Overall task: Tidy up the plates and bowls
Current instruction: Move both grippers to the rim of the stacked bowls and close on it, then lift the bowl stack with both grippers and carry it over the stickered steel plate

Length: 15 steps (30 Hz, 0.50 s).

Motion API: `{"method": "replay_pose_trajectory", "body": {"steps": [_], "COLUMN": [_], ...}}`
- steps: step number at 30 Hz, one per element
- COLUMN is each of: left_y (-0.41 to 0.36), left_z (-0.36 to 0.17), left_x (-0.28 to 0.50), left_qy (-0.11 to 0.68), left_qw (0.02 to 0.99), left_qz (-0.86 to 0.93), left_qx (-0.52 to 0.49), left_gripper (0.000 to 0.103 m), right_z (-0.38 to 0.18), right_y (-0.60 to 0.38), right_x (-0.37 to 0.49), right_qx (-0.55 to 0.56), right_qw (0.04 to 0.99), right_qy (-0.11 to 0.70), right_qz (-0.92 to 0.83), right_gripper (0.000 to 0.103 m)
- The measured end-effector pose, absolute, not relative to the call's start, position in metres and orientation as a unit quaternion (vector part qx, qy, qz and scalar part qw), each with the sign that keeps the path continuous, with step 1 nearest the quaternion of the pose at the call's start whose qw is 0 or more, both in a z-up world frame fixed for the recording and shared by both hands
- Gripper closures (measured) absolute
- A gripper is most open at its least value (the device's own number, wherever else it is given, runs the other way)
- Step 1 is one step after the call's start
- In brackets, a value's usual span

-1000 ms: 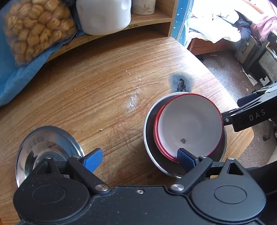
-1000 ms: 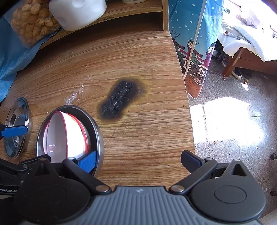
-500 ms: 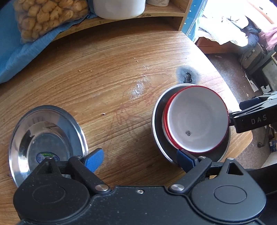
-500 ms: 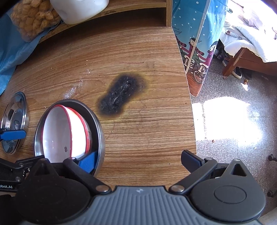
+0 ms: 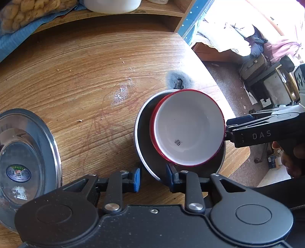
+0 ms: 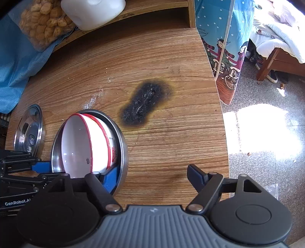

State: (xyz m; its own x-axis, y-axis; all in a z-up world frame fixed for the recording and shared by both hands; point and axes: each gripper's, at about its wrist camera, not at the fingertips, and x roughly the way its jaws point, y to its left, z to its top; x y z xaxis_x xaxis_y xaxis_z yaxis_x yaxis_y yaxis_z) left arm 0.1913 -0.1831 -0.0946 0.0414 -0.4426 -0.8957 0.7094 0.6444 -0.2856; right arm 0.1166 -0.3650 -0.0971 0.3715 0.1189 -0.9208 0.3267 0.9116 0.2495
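Left wrist view: a wooden table (image 5: 80, 76) carries a black burn mark (image 5: 178, 81), a pale powdery smear (image 5: 120, 94) and a few crumbs. Along its far edge lie a blue cloth (image 5: 17, 38), a clear bag of brown lumps (image 5: 32, 7) and a white jug (image 5: 112, 5). A steel plate with a round sticker (image 5: 28, 160) lies flat at the left, well apart from the stack. The left gripper (image 5: 153, 176) has just been closing; its blue pads now sit close together astride the near rim of a steel dish (image 5: 144, 150), one outside and one inside, though whether they press the metal cannot be told. Inside that dish, tilted, sits a white bowl with a red rim (image 5: 187, 127), empty but for a small dark mark. The right gripper (image 5: 227, 131) comes in from the right, one finger against the bowl's rim.

Right wrist view: the burn mark (image 6: 146, 105) spreads just beyond the steel dish (image 6: 123, 145), and a patterned blue curtain (image 6: 223, 43) hangs at the table's (image 6: 171, 143) right edge. The right gripper (image 6: 152, 176) has just been narrowing yet its jaws stand wide apart; the left pad rests inside the dish beside the white bowl with a red rim (image 6: 82, 145), the right pad hangs over bare wood. The left gripper (image 6: 41, 166) reaches the dish from the left
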Motion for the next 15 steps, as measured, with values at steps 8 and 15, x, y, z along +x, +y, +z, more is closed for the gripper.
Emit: {"method": "replay_pose_trajectory", "body": {"steps": [8, 15], "left_y": [-0.1836, -0.1777], "left_z": [-0.0985, -0.0970], "left_x": [0.1938, 0.1929], "left_qy": [0.561, 0.558], "left_qw": [0.714, 0.715], "left_qz": [-0.403, -0.407], "left_qx": [0.113, 0.109], "left_gripper": [0.075, 0.076], "right_z": [-0.0954, -0.0993], "right_y": [-0.3602, -0.3592], "right_x": [0.1166, 0.1193], "right_qx": [0.222, 0.240], "right_qw": [0.807, 0.802], "right_qy": [0.547, 0.547], "right_qz": [-0.028, -0.003], "right_gripper": [0.055, 0.076]}}
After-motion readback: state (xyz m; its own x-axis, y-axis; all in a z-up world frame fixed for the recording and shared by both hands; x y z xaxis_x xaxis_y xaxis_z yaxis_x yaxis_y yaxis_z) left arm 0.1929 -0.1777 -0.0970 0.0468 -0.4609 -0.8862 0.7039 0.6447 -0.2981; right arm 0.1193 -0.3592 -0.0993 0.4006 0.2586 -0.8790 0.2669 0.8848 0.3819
